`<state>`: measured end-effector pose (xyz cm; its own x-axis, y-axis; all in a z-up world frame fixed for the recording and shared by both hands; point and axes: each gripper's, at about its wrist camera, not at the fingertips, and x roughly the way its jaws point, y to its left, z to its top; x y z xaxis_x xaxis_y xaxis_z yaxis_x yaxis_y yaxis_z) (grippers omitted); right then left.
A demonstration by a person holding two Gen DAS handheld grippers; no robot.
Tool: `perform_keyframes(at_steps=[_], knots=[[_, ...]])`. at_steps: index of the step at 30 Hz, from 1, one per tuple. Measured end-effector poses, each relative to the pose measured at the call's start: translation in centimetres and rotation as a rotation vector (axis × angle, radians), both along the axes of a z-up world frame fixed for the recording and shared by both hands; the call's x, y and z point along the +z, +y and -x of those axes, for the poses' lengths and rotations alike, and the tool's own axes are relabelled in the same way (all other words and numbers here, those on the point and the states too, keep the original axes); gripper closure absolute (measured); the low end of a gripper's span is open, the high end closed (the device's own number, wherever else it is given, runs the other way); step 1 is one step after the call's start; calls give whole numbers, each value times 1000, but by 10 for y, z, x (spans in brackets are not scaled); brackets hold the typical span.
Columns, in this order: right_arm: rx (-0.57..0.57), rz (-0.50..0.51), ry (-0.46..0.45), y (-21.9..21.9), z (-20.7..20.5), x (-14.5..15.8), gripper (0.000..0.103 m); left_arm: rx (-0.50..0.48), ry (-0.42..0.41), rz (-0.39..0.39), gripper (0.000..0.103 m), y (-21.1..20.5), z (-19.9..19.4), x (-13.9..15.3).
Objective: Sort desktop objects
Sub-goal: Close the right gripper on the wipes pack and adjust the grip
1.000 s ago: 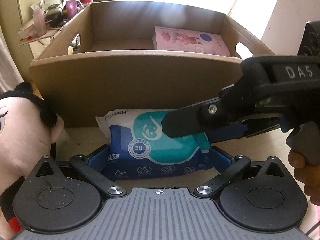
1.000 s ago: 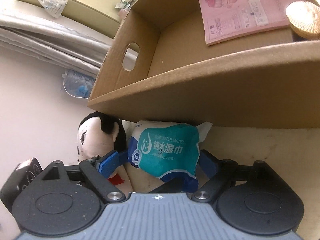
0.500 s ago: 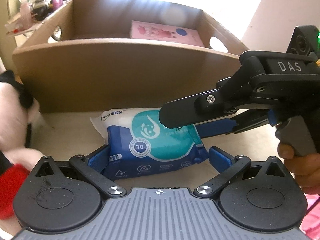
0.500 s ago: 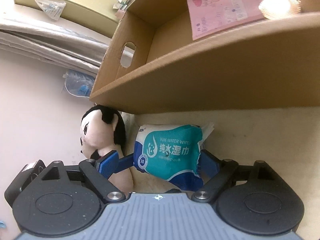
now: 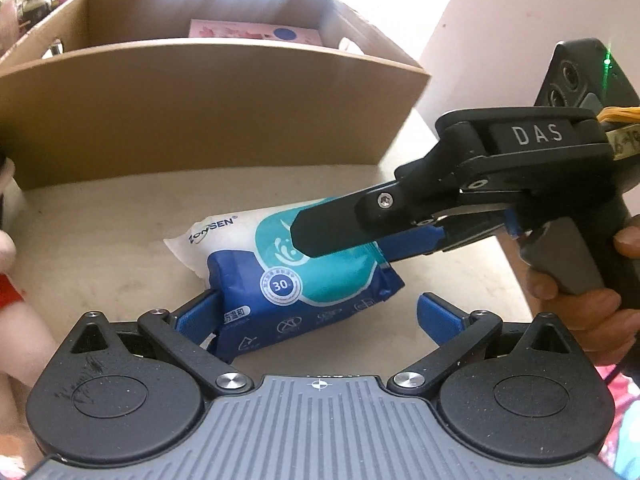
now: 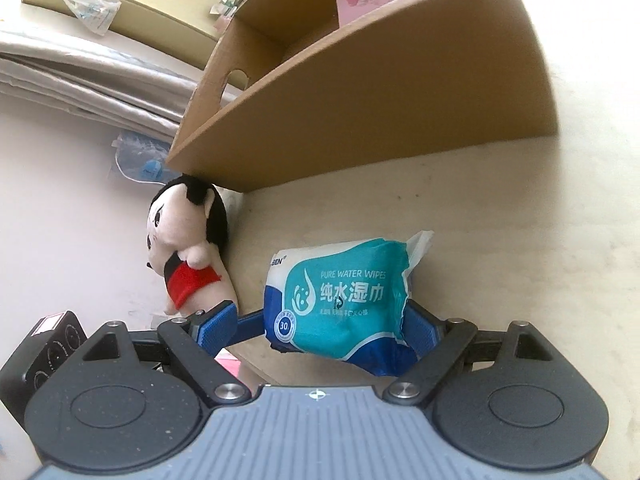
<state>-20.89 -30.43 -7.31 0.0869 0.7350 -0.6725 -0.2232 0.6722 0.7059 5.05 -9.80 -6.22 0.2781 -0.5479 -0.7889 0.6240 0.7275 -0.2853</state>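
the pink booklet [image 5: 256, 33] already lies in the cardboard box [image 5: 208, 112], while the wipes pack [image 6: 340, 300] is off the desk [image 6: 480, 216], clamped in the right gripper [image 6: 328, 326]. the left gripper [image 5: 316, 314] stands apart around the pack's lower end, and the plush doll [image 6: 186, 240] beside the box is still unsorted.

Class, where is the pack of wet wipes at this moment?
In both wrist views the pack of wet wipes is in front of the cardboard box, right of the doll, between the fingers of the right gripper.
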Motion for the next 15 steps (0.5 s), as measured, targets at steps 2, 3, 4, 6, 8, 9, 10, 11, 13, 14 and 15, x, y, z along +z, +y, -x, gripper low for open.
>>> perform_keyframes(at_steps=[2,3,4,6,8,9,10,11,13,14,15], knots=[[-2,4,-4,-4,1,0,13,-12,-3,-1,0,0,4,0],[-4,6,-3,-5,1,-1,13,-16,-8,-5,0,1,5,0],[-11,8,-2,-6,1,-1,13,-15,-18,-8,0,3,6,2],[-32,10,-12,-11,1,0,13,16,-60,-13,0,10,8,7],[-51,9,-22,-14,2,0,13,39,-72,-10,0,18,7,9],[-62,9,-24,-17,1,0,13,50,-69,-6,0,22,7,9],[-73,7,-22,-20,1,-2,13,59,-64,-7,0,24,5,7],[-81,7,-17,-21,0,-4,13,68,-56,-21,0,30,3,3],[-87,5,-4,-23,-1,-9,13,80,-41,-56,0,28,-3,-3],[-86,4,2,-22,-1,-12,13,77,-35,-61,0,31,-3,-5],[-84,4,9,-22,-2,-15,13,72,-26,-61,0,31,-4,-8]])
